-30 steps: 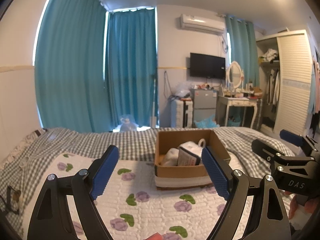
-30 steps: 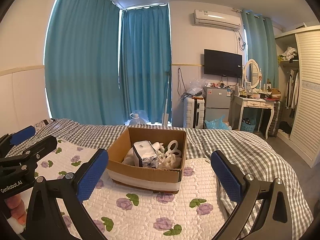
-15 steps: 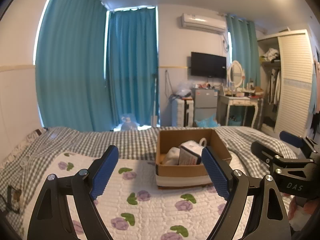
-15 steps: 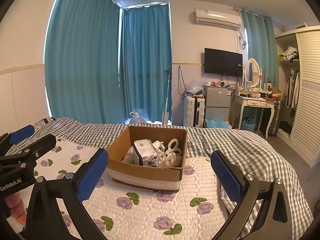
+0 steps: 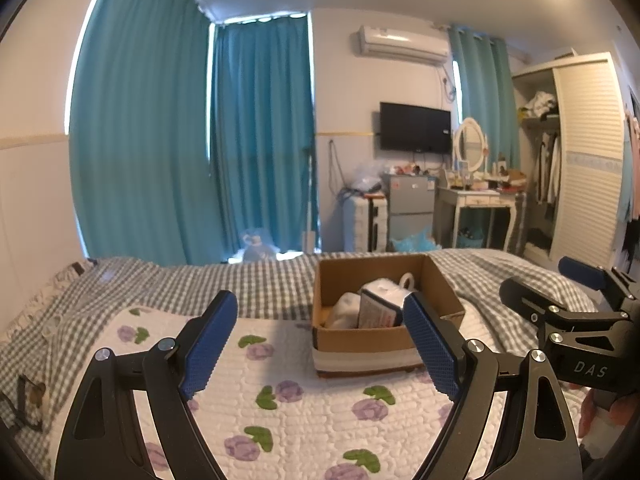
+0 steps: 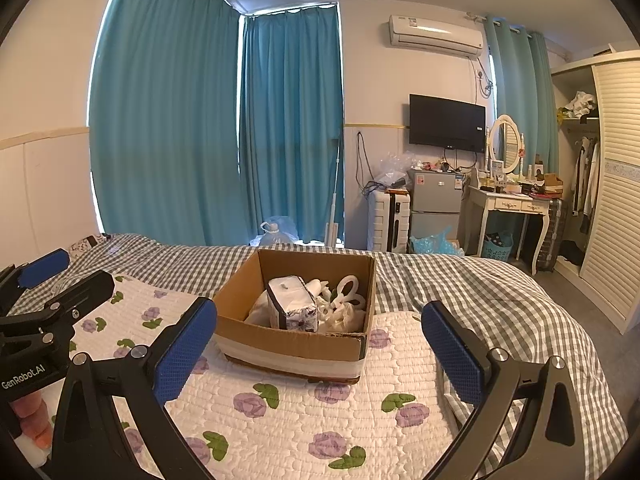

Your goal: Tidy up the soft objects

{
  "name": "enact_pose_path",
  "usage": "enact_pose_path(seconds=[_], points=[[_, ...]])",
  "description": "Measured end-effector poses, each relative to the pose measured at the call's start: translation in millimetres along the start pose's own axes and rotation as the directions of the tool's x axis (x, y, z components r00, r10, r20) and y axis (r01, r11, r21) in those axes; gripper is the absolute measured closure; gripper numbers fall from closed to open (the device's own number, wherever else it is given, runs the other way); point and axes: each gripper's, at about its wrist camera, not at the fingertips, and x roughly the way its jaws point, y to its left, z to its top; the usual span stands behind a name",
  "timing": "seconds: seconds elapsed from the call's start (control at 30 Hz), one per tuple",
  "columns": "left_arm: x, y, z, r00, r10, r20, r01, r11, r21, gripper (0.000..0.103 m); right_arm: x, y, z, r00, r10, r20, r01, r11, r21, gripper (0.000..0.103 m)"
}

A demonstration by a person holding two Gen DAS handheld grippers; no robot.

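soft things already sit in the box (image 6: 294, 344) on the bed (image 6: 480, 300); both grippers' fingers (image 5: 208, 340) (image 6: 452, 352) gape empty; little seems left.

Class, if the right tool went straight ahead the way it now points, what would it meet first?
Probably the box on the quilt: it sits between the open right tool's fingers, nothing before it. Depth is uncertain.
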Motion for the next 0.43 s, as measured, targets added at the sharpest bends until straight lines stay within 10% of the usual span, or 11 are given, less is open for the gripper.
enact_pose_path(seconds=[0.43], points=[[-0.4,-2.7,-0.6,1.0,-0.009,0.005,0.009,1.0,0.006,0.017,0.7,2.4,-2.0,1.0,0.003,-0.007,-0.003,1.0,0.0,0.0]])
